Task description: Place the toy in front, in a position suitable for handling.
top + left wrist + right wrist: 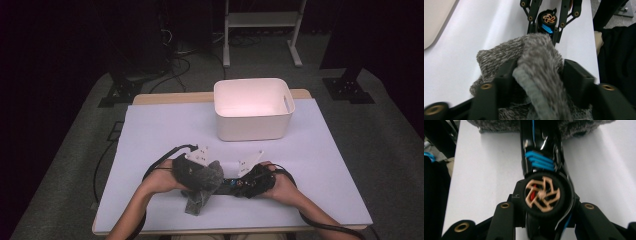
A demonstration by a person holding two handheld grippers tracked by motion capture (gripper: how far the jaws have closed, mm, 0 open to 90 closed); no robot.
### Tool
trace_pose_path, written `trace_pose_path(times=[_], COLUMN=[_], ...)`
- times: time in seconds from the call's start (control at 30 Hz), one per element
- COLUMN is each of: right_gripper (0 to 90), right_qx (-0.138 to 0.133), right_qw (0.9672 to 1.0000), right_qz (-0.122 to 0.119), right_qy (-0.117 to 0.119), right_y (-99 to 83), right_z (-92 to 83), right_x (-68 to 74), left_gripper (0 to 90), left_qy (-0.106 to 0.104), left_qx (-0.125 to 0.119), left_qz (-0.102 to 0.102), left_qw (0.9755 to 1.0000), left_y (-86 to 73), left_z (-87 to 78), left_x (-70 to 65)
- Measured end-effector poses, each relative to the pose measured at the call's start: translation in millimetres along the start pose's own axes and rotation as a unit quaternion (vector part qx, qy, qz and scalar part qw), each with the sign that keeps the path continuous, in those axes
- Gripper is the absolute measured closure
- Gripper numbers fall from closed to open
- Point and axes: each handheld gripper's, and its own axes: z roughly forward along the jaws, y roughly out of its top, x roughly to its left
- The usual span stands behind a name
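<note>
A grey knitted fabric piece point(200, 176) lies bunched at the table's near edge, over my left gripper point(214, 182). In the left gripper view the fabric point(536, 57) lies loosely between the jaws of the left gripper point(539, 68), which stand apart beside it. My right gripper point(236, 185) faces it from the right, shut on a glossy black object point(541, 147) with blue stripes and a round end with copper-coloured spokes. That round end sits between the jaws of the right gripper point(544, 203). The object's far end runs under the fabric point(499, 126).
A white plastic bin point(252, 107) stands at the back of the white-covered table point(160, 130). The person's forearms come in over the near edge. Cables trail from both grippers. Dark stands and a white frame are on the floor behind the table.
</note>
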Motion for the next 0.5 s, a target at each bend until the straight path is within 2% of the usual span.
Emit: trace_pose_path(times=[0.13, 0.27, 0.5], right_gripper=[62.7, 63.5, 63.8], right_qx=[0.0, -0.002, 0.0], right_qw=[1.0, 1.0, 1.0], right_qz=[0.002, 0.003, 0.001], right_qy=[-0.005, -0.003, -0.005], right_y=[-4.0, -3.3, -2.7], right_z=[-2.0, -5.4, -6.5], right_x=[2.0, 1.5, 2.3], left_gripper=[66.9, 78.3, 82.3], left_qy=[-0.017, -0.017, -0.026], left_qx=[-0.009, -0.001, -0.012], left_qz=[-0.003, 0.007, 0.009], left_qw=[0.9998, 0.9998, 0.9996], left_y=[2.3, 6.5, 13.8], left_z=[-5.1, -7.0, 2.9], left_x=[3.2, 2.2, 3.1])
